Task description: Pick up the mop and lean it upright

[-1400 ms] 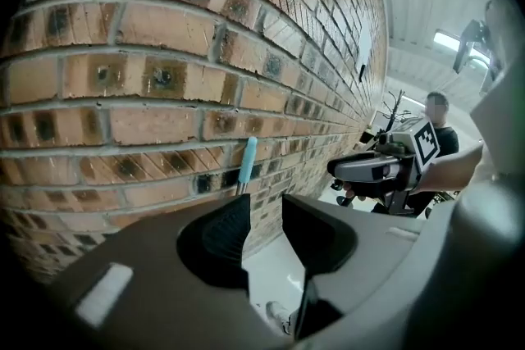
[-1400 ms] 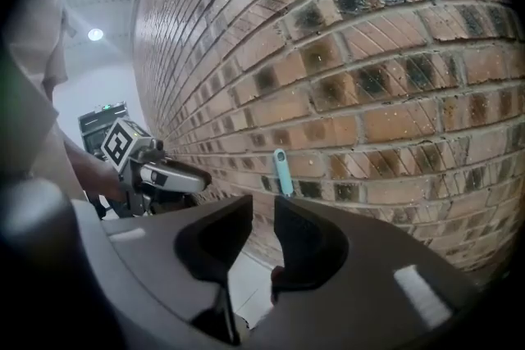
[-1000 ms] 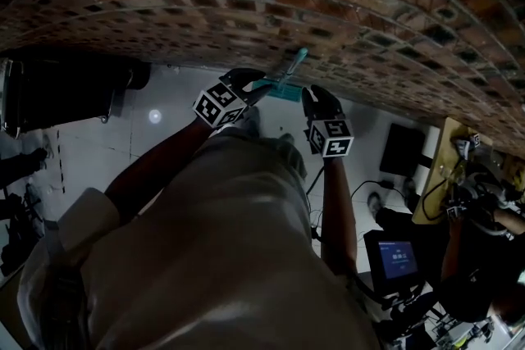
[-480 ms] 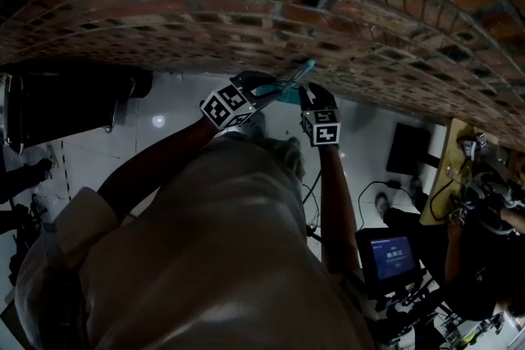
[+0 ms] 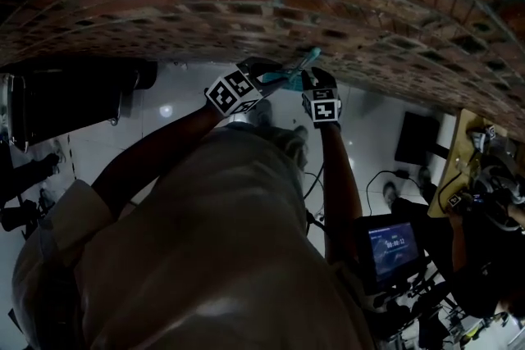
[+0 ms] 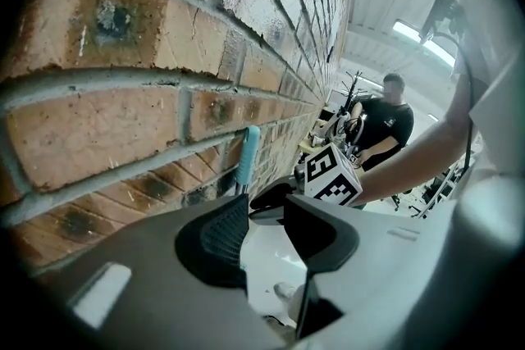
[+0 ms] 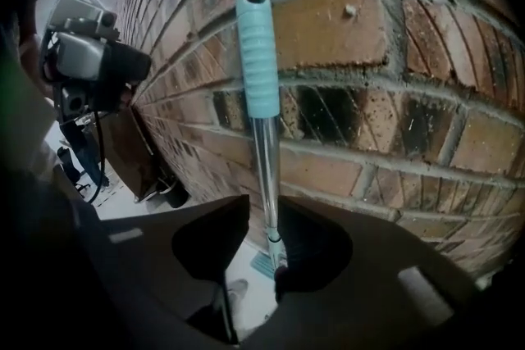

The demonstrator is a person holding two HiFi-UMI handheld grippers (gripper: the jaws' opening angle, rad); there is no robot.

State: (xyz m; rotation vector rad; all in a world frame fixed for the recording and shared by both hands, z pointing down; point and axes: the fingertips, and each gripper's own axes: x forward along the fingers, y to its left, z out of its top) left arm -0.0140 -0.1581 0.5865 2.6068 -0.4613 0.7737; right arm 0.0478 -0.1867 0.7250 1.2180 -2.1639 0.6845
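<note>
Mop location: the mop (image 7: 265, 143) stands almost upright in the centre of the right gripper view. Its mop head (image 7: 264, 264) is down on the pale floor (image 6: 261, 279), low in frame.
Mop look: it has a thin shiny metal pole and a ribbed teal grip (image 7: 256, 45) with an open end at upper centre. The mop head is teal too, small and partly hidden.
Why it stands so: the grip looks to rest on the brick wall (image 7: 394, 53). I judge the wall takes the lean and the head foots it.
Right tongs: my right tongs (image 7: 261, 213) are a little apart with the pole standing in the gap. The pole is close against the jaw at frame right, and a sliver of wall shows on its other side, so I read this as a loose guard, not a clamp.
Left tongs: my left tongs (image 6: 264, 207) are parted with only floor between them. The grip shows just beyond the jaw at frame left, outside the gap.
Why both hover close: I judge they are there to catch the pole if it slides along the bricks.
Task stage: the lean looks all but made, and backing both tongs away cleanly remains.
</note>
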